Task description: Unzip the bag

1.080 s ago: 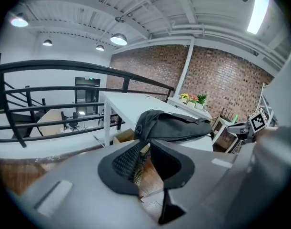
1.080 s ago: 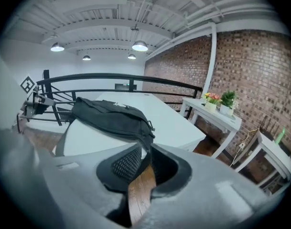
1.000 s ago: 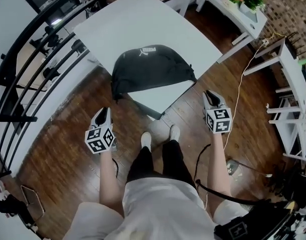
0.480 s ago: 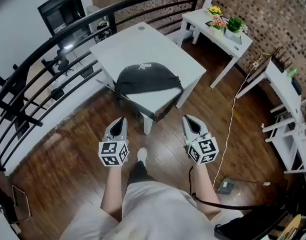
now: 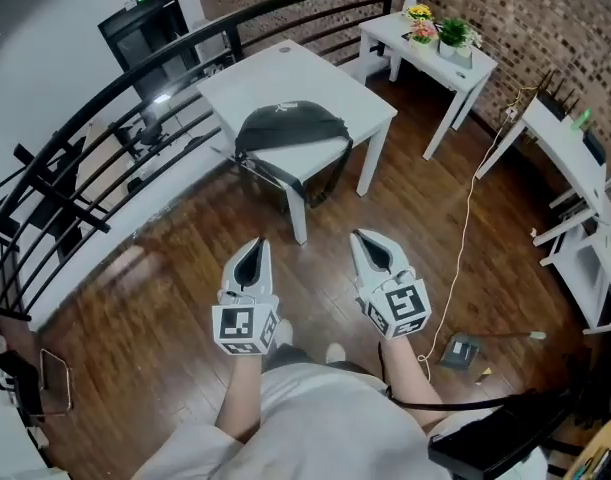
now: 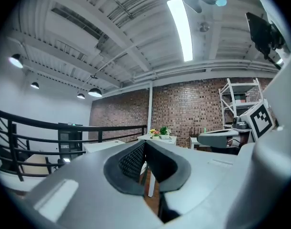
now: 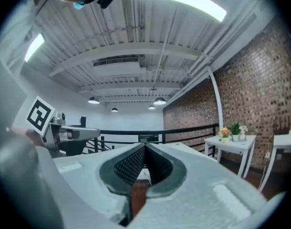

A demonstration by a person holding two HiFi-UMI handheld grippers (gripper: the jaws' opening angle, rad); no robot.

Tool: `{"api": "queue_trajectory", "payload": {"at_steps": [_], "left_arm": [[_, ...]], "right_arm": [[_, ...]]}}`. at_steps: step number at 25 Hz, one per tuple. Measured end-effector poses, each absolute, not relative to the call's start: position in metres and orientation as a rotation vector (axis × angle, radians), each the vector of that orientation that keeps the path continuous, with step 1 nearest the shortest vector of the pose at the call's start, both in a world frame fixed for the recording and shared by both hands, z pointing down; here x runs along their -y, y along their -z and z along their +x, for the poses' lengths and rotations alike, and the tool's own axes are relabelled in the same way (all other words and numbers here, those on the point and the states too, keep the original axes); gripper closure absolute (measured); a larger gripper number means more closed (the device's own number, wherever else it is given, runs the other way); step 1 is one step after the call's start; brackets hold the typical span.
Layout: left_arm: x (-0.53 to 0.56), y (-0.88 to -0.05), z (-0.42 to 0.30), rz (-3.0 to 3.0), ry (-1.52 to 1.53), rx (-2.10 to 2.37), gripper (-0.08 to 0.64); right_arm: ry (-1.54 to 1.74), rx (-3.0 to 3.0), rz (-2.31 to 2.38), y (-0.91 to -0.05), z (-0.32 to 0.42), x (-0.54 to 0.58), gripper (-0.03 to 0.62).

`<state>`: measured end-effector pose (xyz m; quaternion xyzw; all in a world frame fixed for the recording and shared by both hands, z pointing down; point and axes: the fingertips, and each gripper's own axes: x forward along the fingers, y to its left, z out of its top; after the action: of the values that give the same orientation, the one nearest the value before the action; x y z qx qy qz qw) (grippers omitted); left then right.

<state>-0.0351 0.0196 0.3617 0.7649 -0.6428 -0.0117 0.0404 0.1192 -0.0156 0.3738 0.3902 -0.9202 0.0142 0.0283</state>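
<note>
A black railing [image 5: 85, 138] is seen at the left, above the wooden floor [image 5: 155, 308]. The left gripper [image 5: 255, 253] is held with jaws together, empty. Beyond, the black bag [image 5: 290, 133] is laid on the white bench [image 5: 315, 73]. The right gripper [image 5: 367, 246] is likewise pressed closed on nothing. A brick wall [image 5: 525, 18] is seen rightmost.

A white table [image 5: 285, 73] carries a black bag [image 5: 290, 133], apparently overhanging its near edge.
</note>
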Motion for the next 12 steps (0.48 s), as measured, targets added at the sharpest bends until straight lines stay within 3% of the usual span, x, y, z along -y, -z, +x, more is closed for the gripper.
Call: {"api": "queue_trajectory", "payload": {"at_steps": [4, 12], "left_arm": [[-0.038, -0.332, -0.030, 2.418, 0.075, 1.991, 0.541], [-0.051, -0.313, -0.037, 2.480, 0.120, 1.963, 0.541]], "right_arm": [[0.091, 2.820, 1.279, -0.339, 0.124, -0.004, 0.600], [0.027, 2.780, 1.324, -0.334, 0.105, -0.006, 0.600]]}}
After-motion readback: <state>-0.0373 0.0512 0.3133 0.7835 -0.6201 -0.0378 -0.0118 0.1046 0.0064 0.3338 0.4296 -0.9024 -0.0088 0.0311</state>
